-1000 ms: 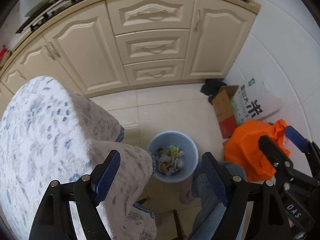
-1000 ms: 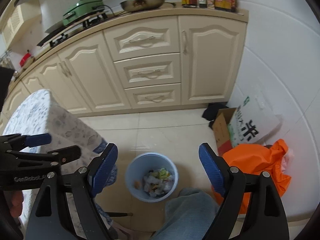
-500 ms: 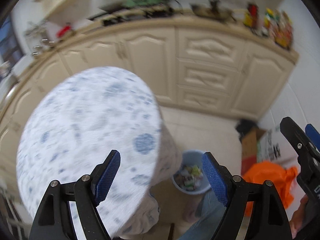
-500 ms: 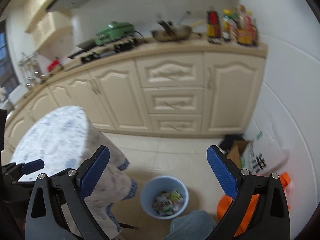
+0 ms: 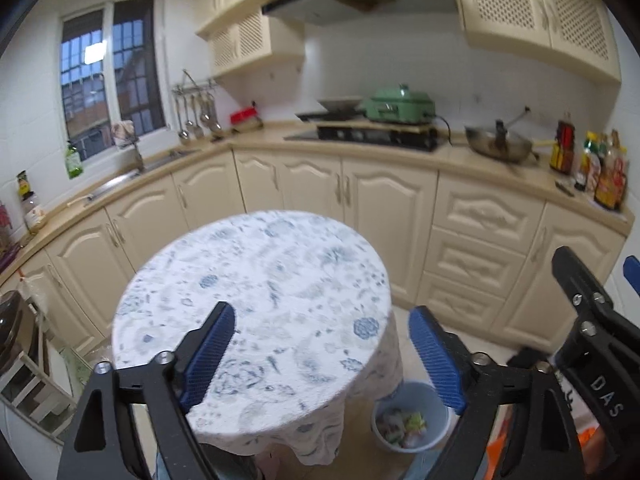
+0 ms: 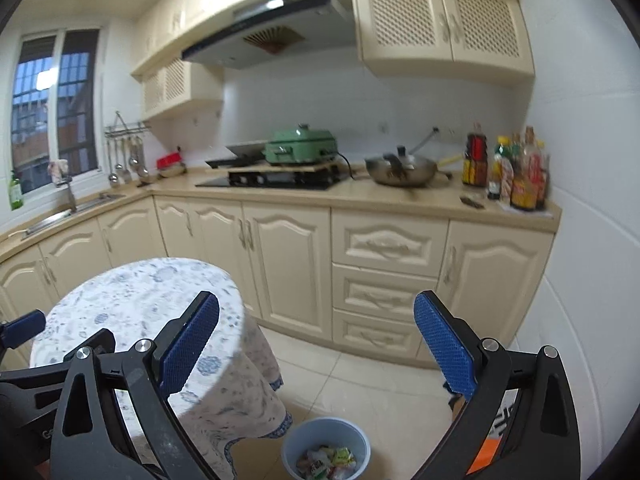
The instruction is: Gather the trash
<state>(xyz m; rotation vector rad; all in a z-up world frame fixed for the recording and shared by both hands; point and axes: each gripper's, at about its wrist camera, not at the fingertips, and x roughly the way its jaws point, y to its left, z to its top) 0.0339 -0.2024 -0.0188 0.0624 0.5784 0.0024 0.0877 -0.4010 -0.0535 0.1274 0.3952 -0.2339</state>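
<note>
Left wrist view: the left gripper (image 5: 320, 356) is hanging over the round table draped in a white cloth with blue flowers (image 5: 256, 300); its jaws are standing wide apart and have just been opening, with nothing between them.
Right wrist view: the right gripper (image 6: 316, 344) is hovering just right of the table (image 6: 132, 320), jaws released wide, gripping nothing.
Task's thing: the small light-blue round plastic bin (image 6: 325, 450) is sitting on the floor at the table's foot, to its right, and is holding crumpled wrappers (image 6: 326, 460).
Bin from the other view: it (image 5: 412, 416) is showing below the left gripper's right pad, beside the hanging cloth.
Table top: no loose trash is showing on it in either view.
Key relation: the bin is lying below and ahead of both grippers; the right one is looking nearer, being off the table's edge.
Long axis: the bin is standing upright, mouth up.
Judgement: collecting is looking close to finished.
</note>
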